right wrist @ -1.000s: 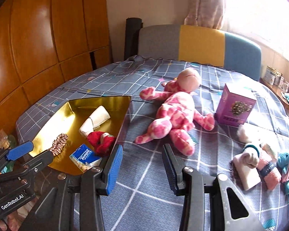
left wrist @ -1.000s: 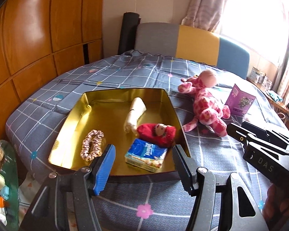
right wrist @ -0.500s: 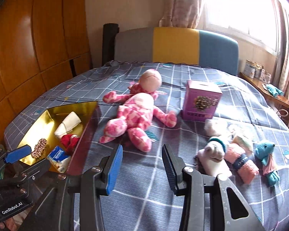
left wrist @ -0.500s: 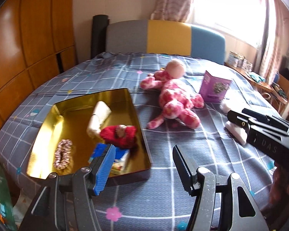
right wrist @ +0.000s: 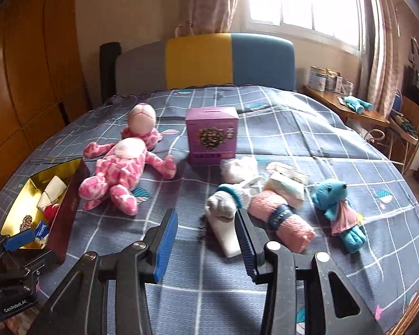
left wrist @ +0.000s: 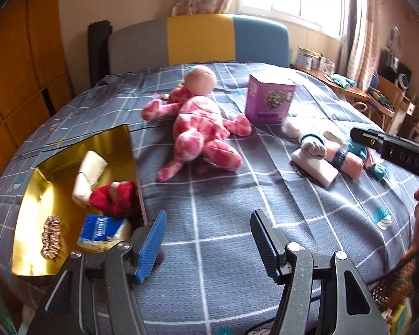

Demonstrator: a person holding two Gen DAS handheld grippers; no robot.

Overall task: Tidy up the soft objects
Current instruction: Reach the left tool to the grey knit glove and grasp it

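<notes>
Nearest, the right gripper (right wrist: 206, 240) hangs over the bed (right wrist: 307, 145) with its fingers (right wrist: 164, 240) narrowly parted and empty; the left gripper (left wrist: 206, 243), set wider and also empty, sits beside the gold tray (left wrist: 30, 217). Just ahead lie a grey sock bundle (right wrist: 223, 203) and a pink rolled towel (right wrist: 282, 223), touching; the likely step is picking one. The right should widen first, straddle a single roll and avoid dragging its neighbour; farther off wait the blue bear (right wrist: 335, 206) and the pink plush (right wrist: 120, 173).
</notes>
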